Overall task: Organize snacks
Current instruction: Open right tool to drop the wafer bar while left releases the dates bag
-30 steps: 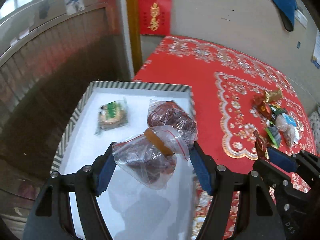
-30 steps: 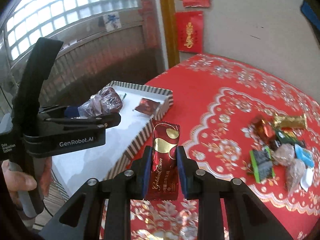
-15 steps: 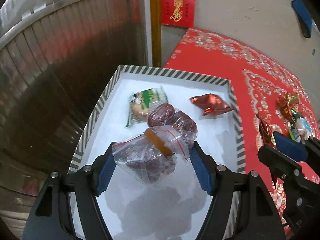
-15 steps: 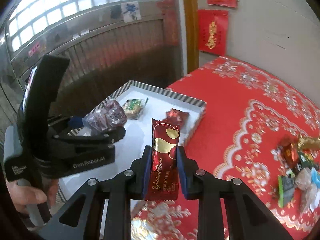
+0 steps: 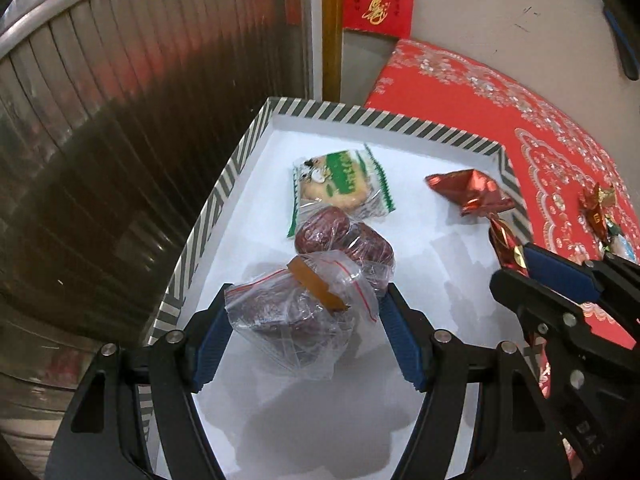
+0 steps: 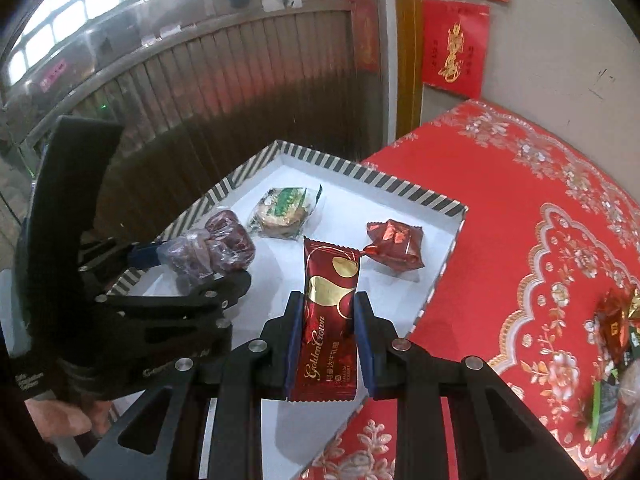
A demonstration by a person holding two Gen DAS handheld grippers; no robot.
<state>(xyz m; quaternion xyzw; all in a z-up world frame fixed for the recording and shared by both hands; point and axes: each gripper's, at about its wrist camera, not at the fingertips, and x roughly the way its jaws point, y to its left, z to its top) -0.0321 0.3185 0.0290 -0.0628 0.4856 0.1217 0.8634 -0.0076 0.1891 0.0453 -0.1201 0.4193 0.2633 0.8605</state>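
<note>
Both grippers have travelled left from over the red tablecloth and now hang above the striped tray. The left gripper stays clamped on a clear bag of dates over the tray's near left part, while the right gripper stays pinched on a red wafer bar over its near right part. Judged: both are ready for release beside the three snacks already in the tray; a pile remains at far right on the cloth.
</note>
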